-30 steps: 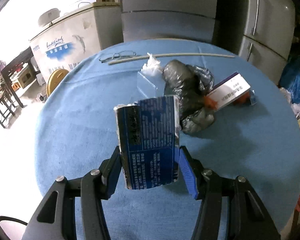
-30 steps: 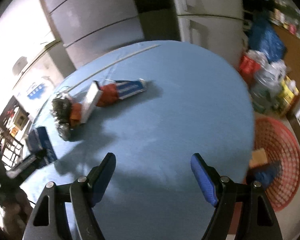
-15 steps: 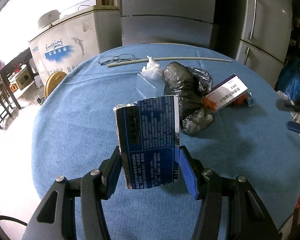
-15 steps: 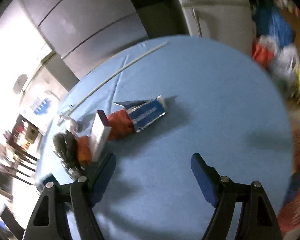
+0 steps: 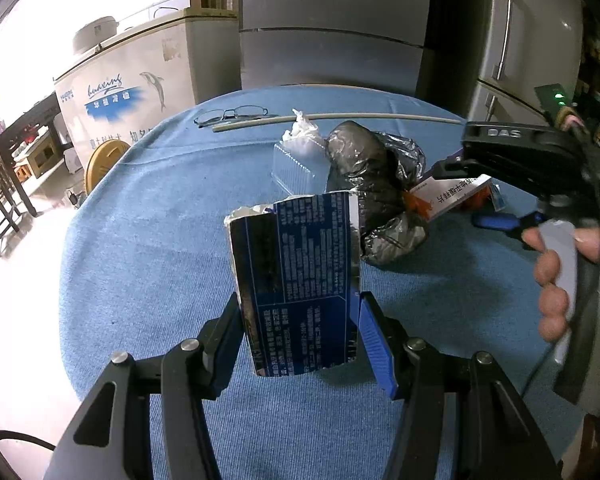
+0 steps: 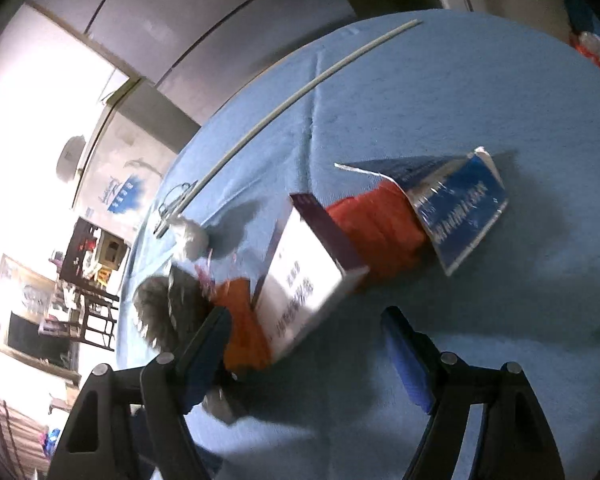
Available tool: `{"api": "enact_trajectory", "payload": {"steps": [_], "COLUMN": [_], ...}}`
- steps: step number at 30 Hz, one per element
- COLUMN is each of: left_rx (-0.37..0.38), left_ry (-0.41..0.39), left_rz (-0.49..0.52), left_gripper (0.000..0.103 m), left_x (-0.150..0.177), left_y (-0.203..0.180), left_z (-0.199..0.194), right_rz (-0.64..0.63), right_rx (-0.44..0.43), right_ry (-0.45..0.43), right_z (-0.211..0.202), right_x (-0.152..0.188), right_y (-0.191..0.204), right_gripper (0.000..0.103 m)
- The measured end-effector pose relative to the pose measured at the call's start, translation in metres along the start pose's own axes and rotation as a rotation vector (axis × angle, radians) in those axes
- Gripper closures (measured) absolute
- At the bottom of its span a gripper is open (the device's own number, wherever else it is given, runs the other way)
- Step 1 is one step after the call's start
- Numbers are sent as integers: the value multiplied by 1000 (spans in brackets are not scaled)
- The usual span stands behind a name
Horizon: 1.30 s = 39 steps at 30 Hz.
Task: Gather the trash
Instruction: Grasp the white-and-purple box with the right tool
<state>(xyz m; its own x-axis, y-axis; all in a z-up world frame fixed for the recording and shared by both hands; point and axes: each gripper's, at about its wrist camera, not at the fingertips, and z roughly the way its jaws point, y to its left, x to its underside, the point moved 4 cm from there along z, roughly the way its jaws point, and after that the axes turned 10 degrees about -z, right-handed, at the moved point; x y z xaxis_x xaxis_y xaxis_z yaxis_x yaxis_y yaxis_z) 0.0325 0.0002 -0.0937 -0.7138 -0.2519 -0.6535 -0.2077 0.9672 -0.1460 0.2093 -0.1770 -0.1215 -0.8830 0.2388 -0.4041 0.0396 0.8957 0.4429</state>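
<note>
Two grippers show. The left gripper (image 5: 300, 340) grips a torn blue carton (image 5: 294, 284), one pad on each side, and holds it upright above the blue table (image 5: 140, 260).

Only the left view shows this carton. It also shows the right gripper (image 5: 464, 196) from the side, with the person's hand (image 5: 560, 276) on its grey handle. That gripper reaches in from the right edge to the white box (image 5: 446, 200). Only this view shows a clear tub (image 5: 294, 164) and a tissue (image 5: 300, 130) behind the carton, and a white freezer (image 5: 132, 92) past the table.

The right view shows the right gripper (image 6: 304, 340) from behind, blurred. Its jaws stand partly apart and have just been closing. The near end of the white box (image 6: 304, 284) lies between them, but I see no pad pressing on it. The left finger (image 6: 206, 344) sits over an orange bag (image 6: 244, 332). Only this view shows a flat blue packet (image 6: 456, 204) lying on the table past the box, with an orange bag (image 6: 376, 224) between the two.

Both views show a black bag (image 5: 374, 184) (image 6: 156, 308) just beside the box, a long white rod (image 5: 340, 119) (image 6: 300, 88) near the far edge, and glasses (image 5: 232, 114) (image 6: 172, 200) at the rod's end.
</note>
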Motion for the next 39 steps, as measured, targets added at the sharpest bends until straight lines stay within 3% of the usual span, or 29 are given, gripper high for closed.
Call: {"api": "enact_trajectory", "payload": {"steps": [3,6,9,17,20,22,23,27,31,37,38,39], "left_rx": [-1,-4,-4,-17,-22,-22,-22,-22,-15,-6,-4,-3], "left_ry": [-2,3,6,0,0,3,4,5,8,11,11,11], "left_rz": [7,6,5,19,22,19,18,23,17,8,7,8], "left_gripper": [45,45,45,45,45,45,45,45,45,45,45,45], "left_x": [0,0,-1,0,1,2,3,3,2,2,1,0], "left_y": [-2,-1,-1,-4,-4,-4,-3,-4,-3,0,0,0], "left_z": [1,3,3,3,2,2,1,1,1,2,3,3], "right_rz": [36,21,18,62,71,65,52,73,170,279,273,268], "right_rx": [-32,-36,-49,-74,-45,-4,6,-57,-40,77,100,117], "right_ry": [3,-17,-53,-120,-64,-43,-47,-29,-33,10,26,39], "right_z": [11,6,-10,-65,-63,-63,-65,-61,-49,-10,-3,3], "right_x": [-4,-8,-8,10,18,21,21,15,1,-16,-18,-19], "right_y": [-4,-2,-4,-31,-39,-41,-38,-22,-14,-6,-4,-4], "right_gripper": [62,71,77,77,74,46,18,16,16,17,19,34]}}
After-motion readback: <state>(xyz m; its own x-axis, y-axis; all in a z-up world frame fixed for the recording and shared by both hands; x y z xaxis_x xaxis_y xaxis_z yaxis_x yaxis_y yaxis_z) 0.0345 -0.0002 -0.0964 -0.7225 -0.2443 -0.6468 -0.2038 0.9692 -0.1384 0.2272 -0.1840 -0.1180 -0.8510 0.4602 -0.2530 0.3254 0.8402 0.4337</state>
